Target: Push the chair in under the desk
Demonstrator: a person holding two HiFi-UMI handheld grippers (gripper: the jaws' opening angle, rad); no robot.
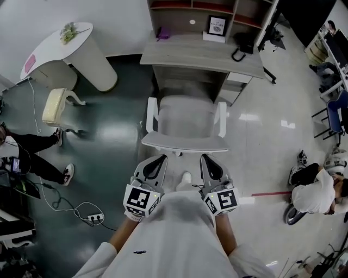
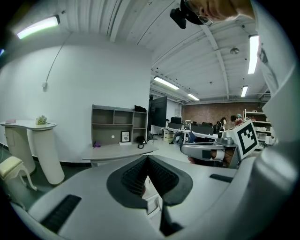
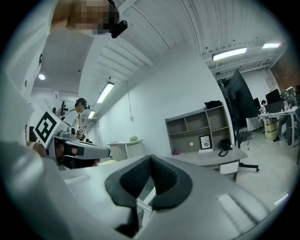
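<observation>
1. While both pairs of jaws are clenched on nothing, the left gripper (image 1: pixel 156 159) and right gripper (image 1: pixel 207 158) sit level, just behind the backrest; contact is too close to call.
2. The white moulded armchair (image 1: pixel 187 122) stands straight ahead of the jaws, its seat front at the grey wooden desk surface (image 1: pixel 201 54) beyond.
3. Best play, I'd say: keep the jaws closed, press both tips evenly and drive straight forward.
4. Uneven pressure could swing it off line, so watch the armrests near the desk legs.

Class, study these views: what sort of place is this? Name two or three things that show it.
Probably an open-plan office: a grey desk with a shelf unit, a white chair before it, and rows of workstations under ceiling strip lights.
</observation>
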